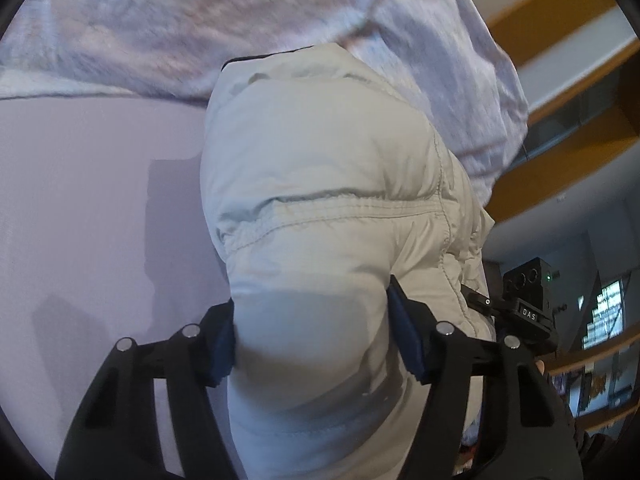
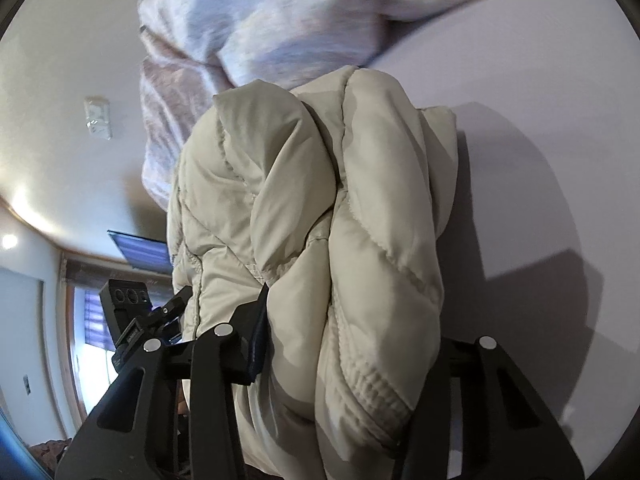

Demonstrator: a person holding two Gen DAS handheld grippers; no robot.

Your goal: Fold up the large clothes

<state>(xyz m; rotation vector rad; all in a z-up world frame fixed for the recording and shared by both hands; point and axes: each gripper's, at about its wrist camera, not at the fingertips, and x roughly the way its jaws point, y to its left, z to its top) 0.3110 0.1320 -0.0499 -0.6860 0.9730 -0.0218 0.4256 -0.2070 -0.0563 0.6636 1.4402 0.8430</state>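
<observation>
A cream quilted puffer jacket (image 1: 328,184) hangs bunched over a lavender surface (image 1: 80,200). In the left wrist view my left gripper (image 1: 316,344) is shut on a thick fold of it, with both blue pads (image 1: 222,352) pressed into the fabric. In the right wrist view the same jacket (image 2: 320,200) bulges between the jaws of my right gripper (image 2: 360,348). Its left pad (image 2: 256,332) presses against the cloth, and the jacket hides the right pad. The two grippers hold the jacket side by side. The right gripper's camera housing (image 1: 528,292) shows just past the jacket's edge.
A fuzzy lilac-pink blanket (image 1: 200,20) lies bunched just beyond the jacket, also the blanket (image 2: 260,20) at the top. Wooden shelving (image 1: 560,40) stands at the right. A wall switch plate (image 2: 98,118), a dark screen (image 2: 140,250) and a window are at the left.
</observation>
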